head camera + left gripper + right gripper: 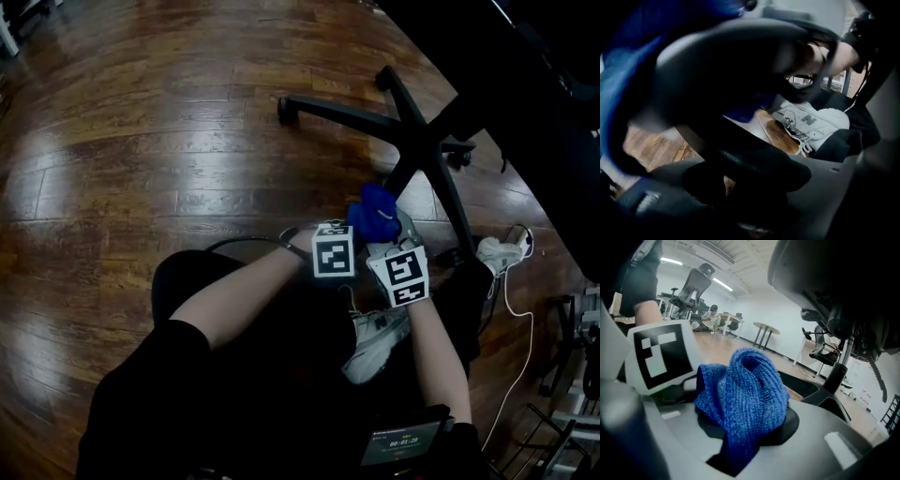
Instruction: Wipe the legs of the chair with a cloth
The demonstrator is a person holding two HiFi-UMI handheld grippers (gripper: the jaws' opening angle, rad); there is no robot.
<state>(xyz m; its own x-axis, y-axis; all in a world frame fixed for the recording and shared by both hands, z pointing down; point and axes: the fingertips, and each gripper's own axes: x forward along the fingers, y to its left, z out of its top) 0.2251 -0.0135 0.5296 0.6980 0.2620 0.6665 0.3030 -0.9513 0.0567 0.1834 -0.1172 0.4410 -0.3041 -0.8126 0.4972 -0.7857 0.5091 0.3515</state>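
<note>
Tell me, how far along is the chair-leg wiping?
Done: no leg shows it either way. In hand: right tongs clamp the blue cloth at the near chair leg, which the left tongs seem to steady. Remaining: the other legs, likely.

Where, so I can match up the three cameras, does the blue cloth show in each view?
Head view: the blue cloth is just right of centre, below the hub of the chair's black base.
Left gripper view: a blurred blue mass along the left edge.
Right gripper view: centre foreground, bunched up.
Shared landmark: the chair's black base, right of the cloth in the right gripper view; I cannot pick it out in the left gripper view.
</note>
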